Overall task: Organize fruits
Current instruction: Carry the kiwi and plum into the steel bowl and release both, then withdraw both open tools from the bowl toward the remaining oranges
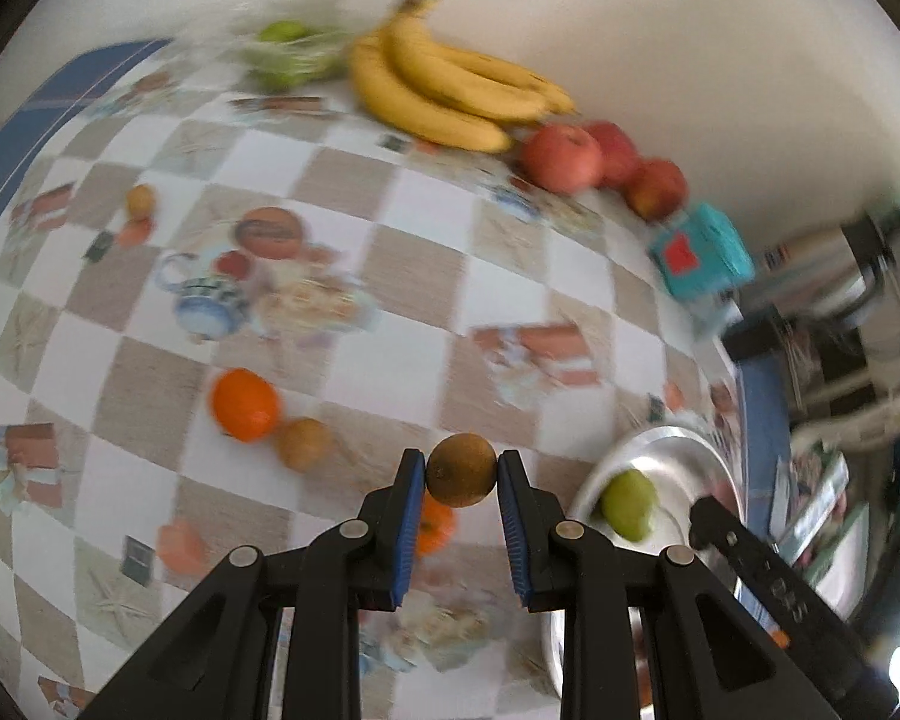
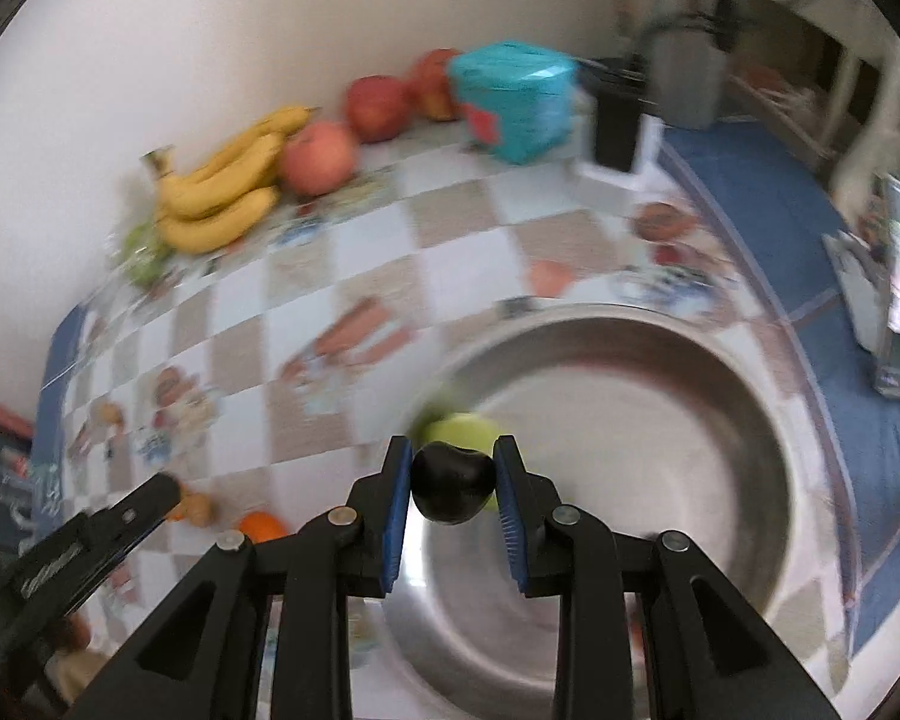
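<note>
Left wrist view showed the left gripper (image 1: 462, 477) pinching a round brown kiwi (image 1: 461, 469); the right gripper (image 2: 453, 483) clamped a dark glossy plum (image 2: 452, 483) above the steel bowl (image 2: 660, 420).

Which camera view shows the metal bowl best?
The right wrist view: the metal bowl fills its lower right, rim and inside visible, with a green fruit in it. The left wrist view shows only part of it, behind the tool at lower right.
</note>
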